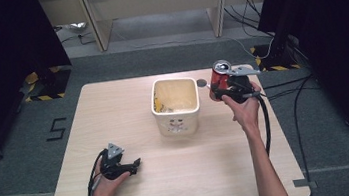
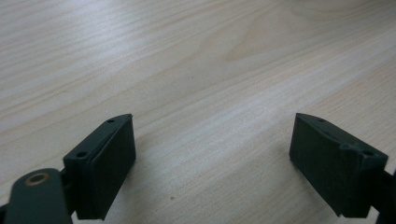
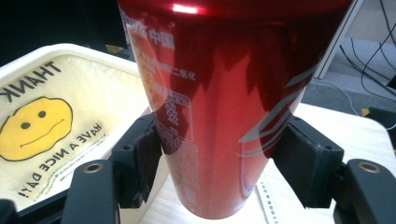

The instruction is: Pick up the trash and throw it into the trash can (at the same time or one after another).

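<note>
Right claw (image 1: 225, 85) grips a red can (image 1: 220, 76) above the tabletop (image 1: 114, 115), just right of the cream bin (image 1: 175, 104). Left claw (image 1: 131, 164) rests released. Likely next: carry it over the bin and release.

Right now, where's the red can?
In the high view the red can is at the table's right side, clamped in the right gripper just right of the cream bin.
</note>
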